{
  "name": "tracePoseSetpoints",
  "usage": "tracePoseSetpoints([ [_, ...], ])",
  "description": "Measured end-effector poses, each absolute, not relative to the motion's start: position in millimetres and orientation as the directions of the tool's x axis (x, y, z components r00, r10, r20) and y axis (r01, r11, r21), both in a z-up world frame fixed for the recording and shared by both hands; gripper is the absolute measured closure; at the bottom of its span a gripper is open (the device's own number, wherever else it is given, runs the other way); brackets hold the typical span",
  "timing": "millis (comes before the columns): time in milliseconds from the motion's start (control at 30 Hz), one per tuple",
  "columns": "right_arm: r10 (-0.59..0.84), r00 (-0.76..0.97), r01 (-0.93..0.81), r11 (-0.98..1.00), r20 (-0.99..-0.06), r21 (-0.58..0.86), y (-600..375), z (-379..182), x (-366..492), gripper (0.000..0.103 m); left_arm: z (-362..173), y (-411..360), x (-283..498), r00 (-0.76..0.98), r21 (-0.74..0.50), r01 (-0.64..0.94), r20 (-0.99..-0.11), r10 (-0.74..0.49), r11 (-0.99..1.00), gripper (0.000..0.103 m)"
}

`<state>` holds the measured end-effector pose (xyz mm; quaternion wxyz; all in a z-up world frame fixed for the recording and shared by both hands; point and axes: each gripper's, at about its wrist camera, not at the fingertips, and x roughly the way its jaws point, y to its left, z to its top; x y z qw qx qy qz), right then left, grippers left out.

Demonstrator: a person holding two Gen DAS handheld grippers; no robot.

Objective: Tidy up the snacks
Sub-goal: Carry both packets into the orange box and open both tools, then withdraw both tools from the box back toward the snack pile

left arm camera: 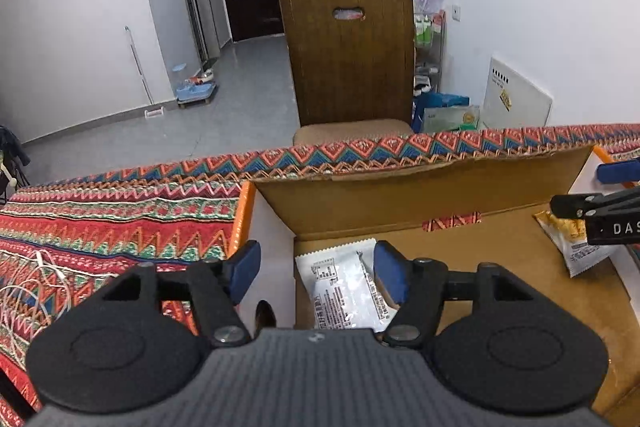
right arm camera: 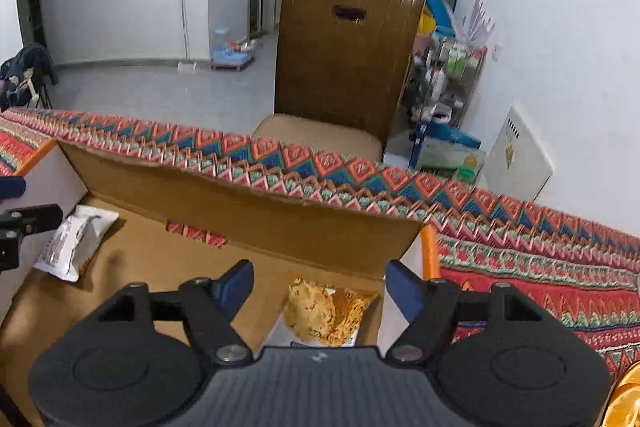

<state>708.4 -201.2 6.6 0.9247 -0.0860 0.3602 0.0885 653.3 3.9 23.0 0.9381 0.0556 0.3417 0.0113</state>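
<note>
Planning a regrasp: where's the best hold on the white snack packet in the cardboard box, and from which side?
Take the white snack packet by its crimped top edge, coming from above. It lies flat on the cardboard box floor beside the left wall, so a side approach looks blocked. The left hand-held gripper is open over it.

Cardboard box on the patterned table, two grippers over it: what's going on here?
A person with a handheld gripper in each hand is sorting snack packets into an open cardboard box on a patterned tablecloth. The left gripper is open above a white packet lying at the box's left end. The right gripper is open above an orange chip packet at the right end. Both packets lie on the box floor; neither is gripped.
</note>
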Motion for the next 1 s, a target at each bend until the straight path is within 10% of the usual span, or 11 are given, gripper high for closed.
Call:
tracePoseSetpoints([
  [600,0.248,0.867,-0.277,0.961,-0.431,-0.004,-238,155,461,0.000,174,19,427,0.896,0.034,0.085,-0.441,-0.061,0.996,0.003],
  [1000,0.308,0.922,-0.330,0.942,-0.237,-0.058,-258,138,240,0.000,142,13,214,0.969,0.005,0.105,-0.226,-0.101,0.994,0.000],
])
